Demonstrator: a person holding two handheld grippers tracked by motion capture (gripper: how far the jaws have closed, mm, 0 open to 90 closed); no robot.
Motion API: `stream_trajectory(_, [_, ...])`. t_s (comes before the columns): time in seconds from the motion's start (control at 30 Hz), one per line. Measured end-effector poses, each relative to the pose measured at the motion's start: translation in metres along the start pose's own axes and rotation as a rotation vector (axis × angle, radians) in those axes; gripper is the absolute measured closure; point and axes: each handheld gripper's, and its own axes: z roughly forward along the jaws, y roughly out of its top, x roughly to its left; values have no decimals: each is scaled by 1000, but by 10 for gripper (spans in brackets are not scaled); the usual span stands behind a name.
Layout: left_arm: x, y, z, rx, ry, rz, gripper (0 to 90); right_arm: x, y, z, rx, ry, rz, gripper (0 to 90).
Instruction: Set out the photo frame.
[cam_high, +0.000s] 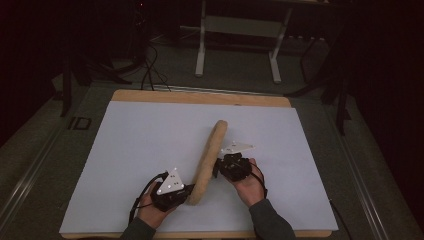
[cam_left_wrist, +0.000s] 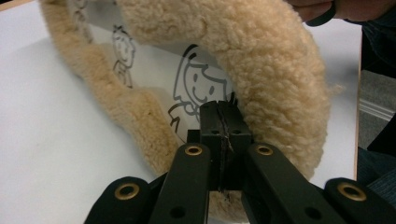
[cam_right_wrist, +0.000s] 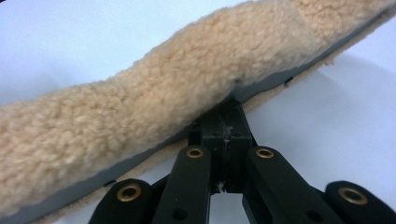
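The counter (cam_high: 125, 150) is the biggest thing here. It has a white sheet on top & a wood edge at the back. Lots of room all round, so the work sits in the near middle where both hands reach.

Next biggest: the fuzzy tan roll (cam_high: 207, 161). It's a soft fleece cloth w/ a smooth grey lining that has cartoon kids drawn on it. It lies slanted on the counter, far end pointing away, near end by the person's left hand. It looks folded or rolled long-ways, fuzzy side out, prob so the lining stays tucked in.

Then the hands. The left claw (cam_high: 186, 189) is at the near end of the roll. In the left gripper view the left claw's jaws are closed tight, pinching the thin lining edge inside the curl (cam_left_wrist: 223, 109). The right claw (cam_high: 220, 164) is at the middle of the roll, on its right side. Its jaws are closed too, nipping the grey edge under the fluff (cam_right_wrist: 228, 106).

Two grips apart like that prob keep the long roll from flopping open while it gets folded or lifted.
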Motion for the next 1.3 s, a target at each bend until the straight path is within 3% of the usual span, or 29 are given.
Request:
stream_trajectory(0.63, [-5,1,4,-4,15,17,900,7,-3,6,6,26,-16,900])
stream_trajectory(1.3, [-12,1,11,15,-9,46,900,15,-4,9,-5,116,-61,900])
